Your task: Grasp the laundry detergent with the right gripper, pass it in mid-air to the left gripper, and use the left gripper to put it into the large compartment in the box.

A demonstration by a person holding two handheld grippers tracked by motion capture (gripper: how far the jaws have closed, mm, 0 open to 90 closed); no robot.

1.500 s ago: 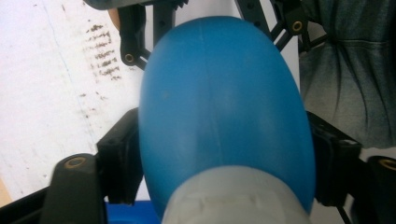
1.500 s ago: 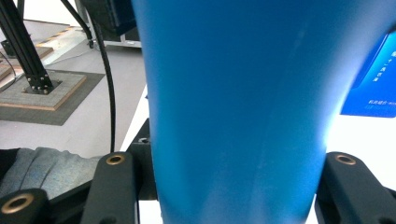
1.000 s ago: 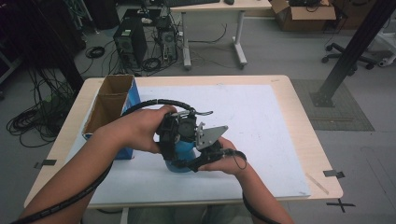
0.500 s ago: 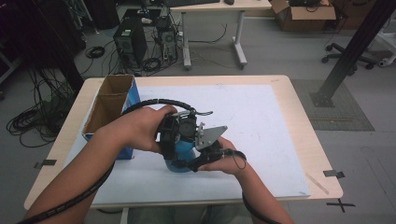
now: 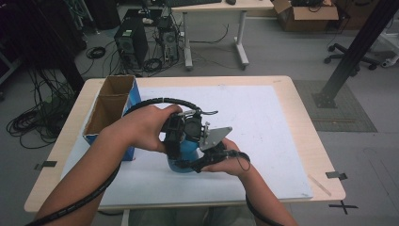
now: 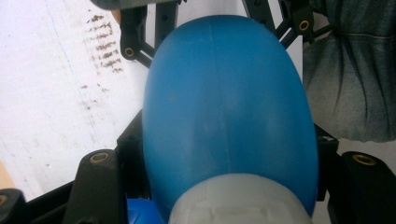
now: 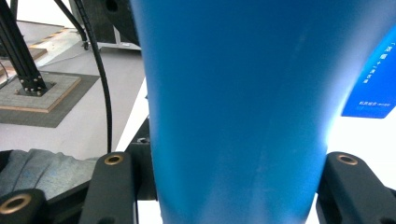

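A blue bottle (image 5: 187, 151) stands on the white sheet (image 5: 268, 122) near the table's front edge, with both grippers on it. My left gripper (image 5: 180, 145) comes down from above and is shut on the bottle's rounded upper body (image 6: 229, 93), just past its pale cap (image 6: 233, 200). My right gripper (image 5: 192, 165) reaches in from the right and is shut on the lower blue body (image 7: 233, 93); its black fingers (image 7: 112, 182) press the sides. Both hands hide most of the bottle in the high view.
An open cardboard box with a blue side (image 5: 110, 106) stands at the table's left edge; its blue face (image 7: 373, 79) appears behind the bottle. Black cables trail from both grippers. Desks, computers and a black post stand on the floor beyond the table.
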